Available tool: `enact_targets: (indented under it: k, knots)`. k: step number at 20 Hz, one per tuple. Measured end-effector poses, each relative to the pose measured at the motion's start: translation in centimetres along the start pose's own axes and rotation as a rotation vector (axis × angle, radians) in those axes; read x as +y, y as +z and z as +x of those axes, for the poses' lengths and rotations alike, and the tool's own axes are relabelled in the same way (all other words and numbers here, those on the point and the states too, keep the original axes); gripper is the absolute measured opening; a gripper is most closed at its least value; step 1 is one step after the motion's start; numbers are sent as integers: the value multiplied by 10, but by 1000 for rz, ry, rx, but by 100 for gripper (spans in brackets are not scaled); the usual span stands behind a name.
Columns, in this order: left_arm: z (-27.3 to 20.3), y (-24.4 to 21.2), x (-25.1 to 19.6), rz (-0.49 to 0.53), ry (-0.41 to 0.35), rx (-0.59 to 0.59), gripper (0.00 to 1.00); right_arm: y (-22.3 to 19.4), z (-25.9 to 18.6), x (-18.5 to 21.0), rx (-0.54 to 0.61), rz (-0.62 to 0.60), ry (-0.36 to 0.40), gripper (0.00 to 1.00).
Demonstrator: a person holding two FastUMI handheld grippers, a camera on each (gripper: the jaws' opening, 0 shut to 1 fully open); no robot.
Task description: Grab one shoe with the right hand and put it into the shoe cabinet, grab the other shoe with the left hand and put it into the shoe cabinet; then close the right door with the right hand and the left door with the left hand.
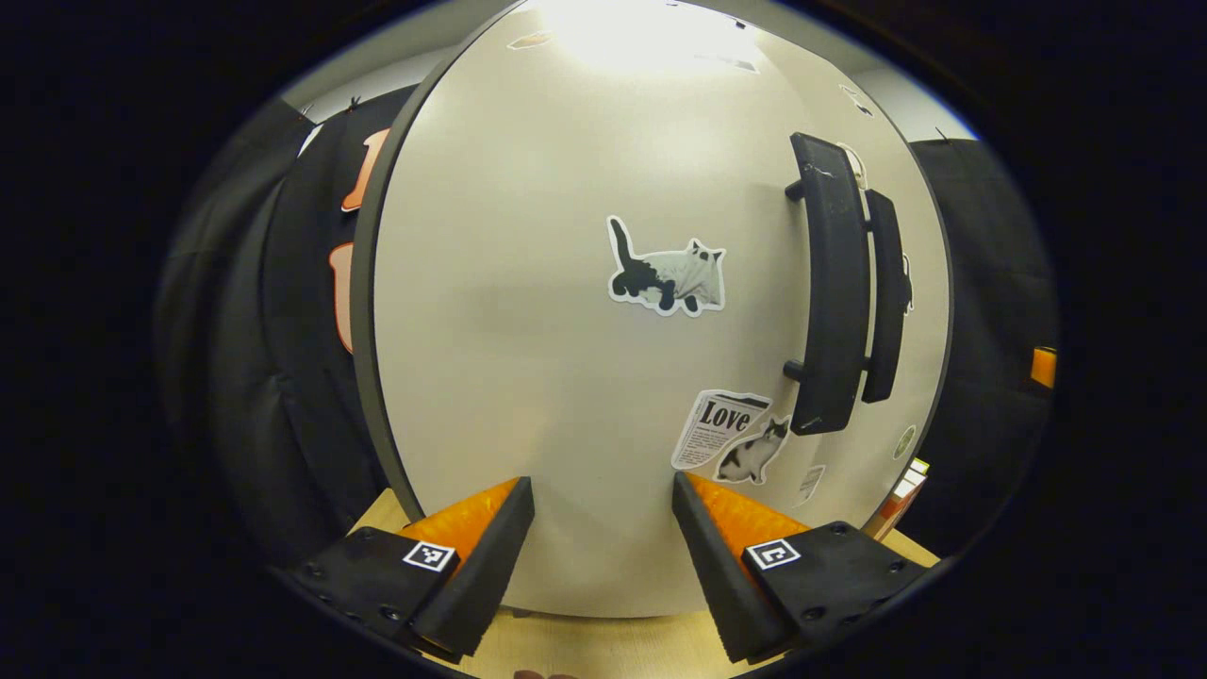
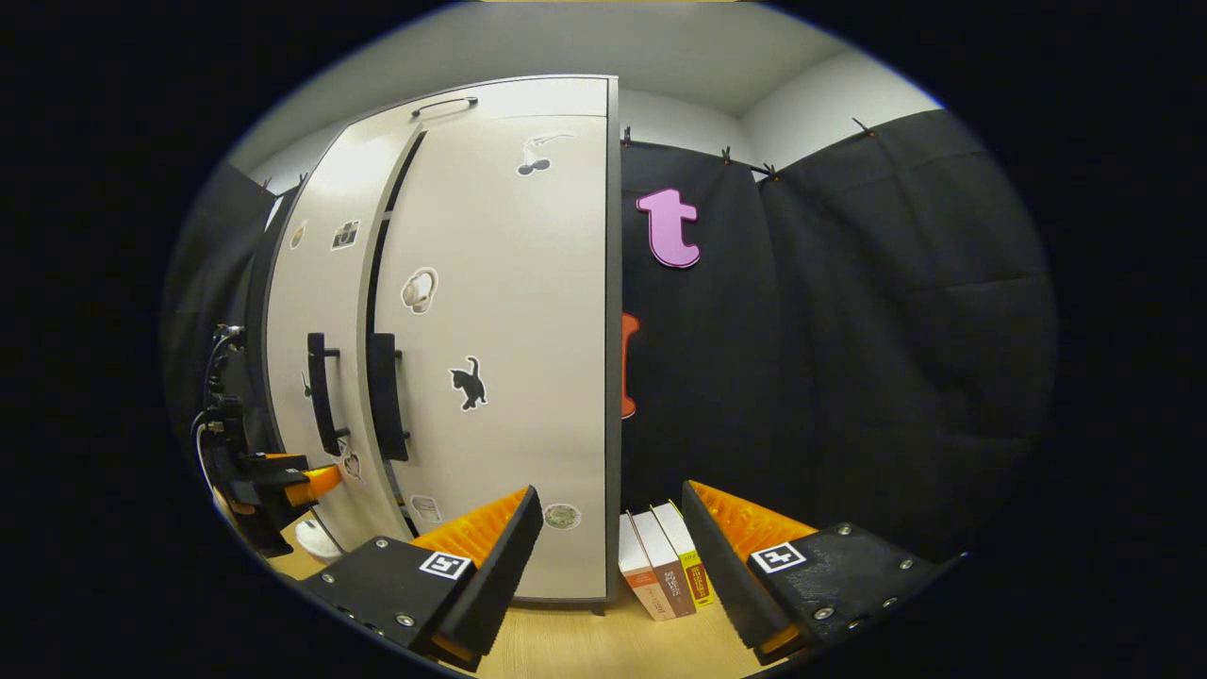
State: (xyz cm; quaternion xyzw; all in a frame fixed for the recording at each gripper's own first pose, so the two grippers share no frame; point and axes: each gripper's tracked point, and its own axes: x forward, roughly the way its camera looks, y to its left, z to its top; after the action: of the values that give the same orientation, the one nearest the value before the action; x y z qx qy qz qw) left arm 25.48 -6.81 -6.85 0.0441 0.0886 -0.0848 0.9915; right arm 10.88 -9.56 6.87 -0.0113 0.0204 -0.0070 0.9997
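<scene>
shoe cabinet (image 2: 490, 311) doors closed; both hand-held grippers (image 1: 603, 528) (image 2: 613, 538) open wide, empty.

One legible word is showing in the left gripper view: "Love", printed in bold black serif type as the headline of a white newspaper-shaped sticker (image 1: 719, 429), which is sitting on the pale grey left cabinet door (image 1: 528, 311), low and just left of the black bar handle (image 1: 832, 283). The smaller print beneath that headline is proving too fine to read. In the right gripper view, the spines of three upright books (image 2: 665, 561) are carrying lettering that is too small to make out.
</scene>
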Motion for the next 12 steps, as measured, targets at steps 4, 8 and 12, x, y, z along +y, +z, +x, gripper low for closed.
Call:
enact_targets:
  k: [4,8,12]
  knots:
    - [-9,6,-1,-23,21,49,97,16,-1,-12,10,7,16,92]
    - [-55,31,-2,-43,11,47,97,43,-7,-21,-5,10,47,92]
    - [-113,73,15,-13,43,12,97,69,-14,-25,-27,2,83,92]
